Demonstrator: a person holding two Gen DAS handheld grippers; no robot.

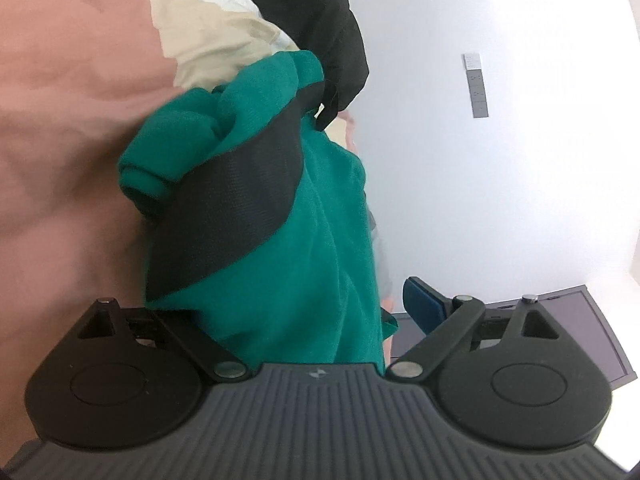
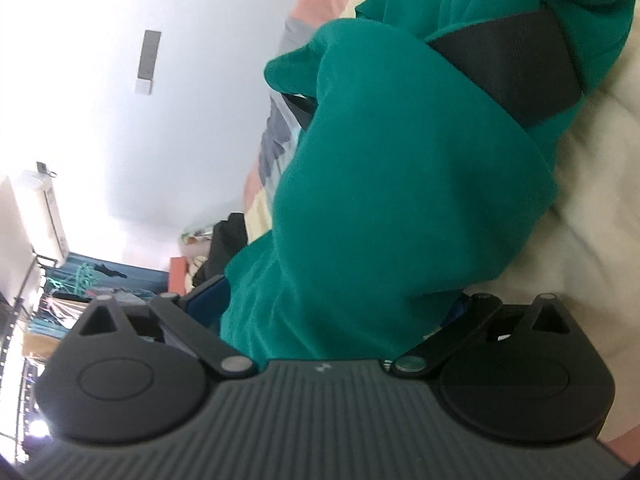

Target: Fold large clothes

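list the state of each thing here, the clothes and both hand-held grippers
green garment: bunched and lifted, not folded, black band across it
left hand-held gripper: fingers spread, green cloth between them, grip unclear
right hand-held gripper: fingers spread, green cloth between them, grip unclear
black garment: crumpled, lying behind the green one
cream cloth: rumpled

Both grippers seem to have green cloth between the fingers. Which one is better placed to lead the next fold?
Probably the right gripper: the green garment spreads broadly before it. The left gripper faces a bunched part.
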